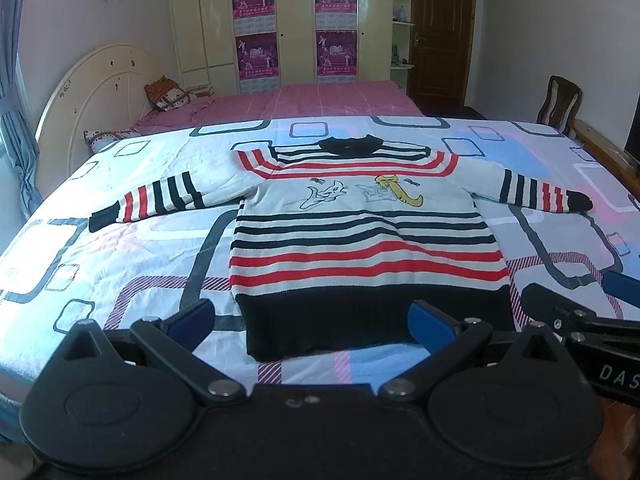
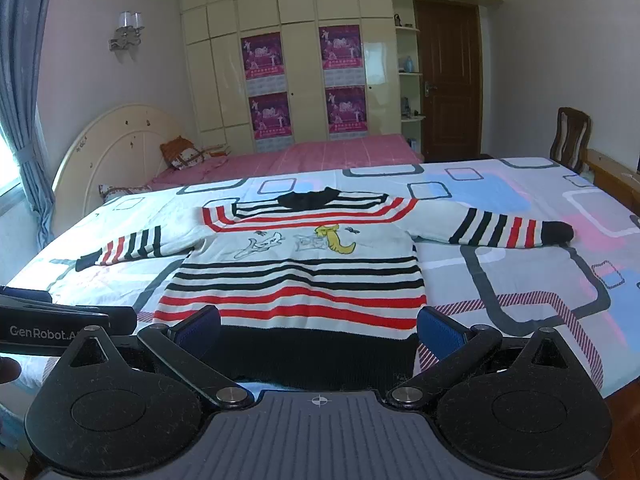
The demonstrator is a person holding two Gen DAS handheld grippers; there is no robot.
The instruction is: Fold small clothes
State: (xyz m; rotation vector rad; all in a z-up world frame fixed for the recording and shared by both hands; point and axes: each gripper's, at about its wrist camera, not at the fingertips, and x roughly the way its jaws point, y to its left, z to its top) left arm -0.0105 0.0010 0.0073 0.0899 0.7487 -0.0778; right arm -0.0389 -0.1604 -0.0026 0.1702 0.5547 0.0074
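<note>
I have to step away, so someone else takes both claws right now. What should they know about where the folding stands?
Left claw: open, holding nothing, poised at the sweater's black hem.
Right claw: open, holding nothing, also at the hem, toward its right side.
Sweater: flat, face up on the patterned bedspread, collar far, both sleeves spread straight out.
Done: garment laid out, no fold visible.
Left: every fold, likely sleeves in first, then hem toward collar.

left gripper [image 1: 310,322] — black body, blue pads | right gripper [image 2: 318,326] — black, ribbed grey deck, crosshair mark
</note>
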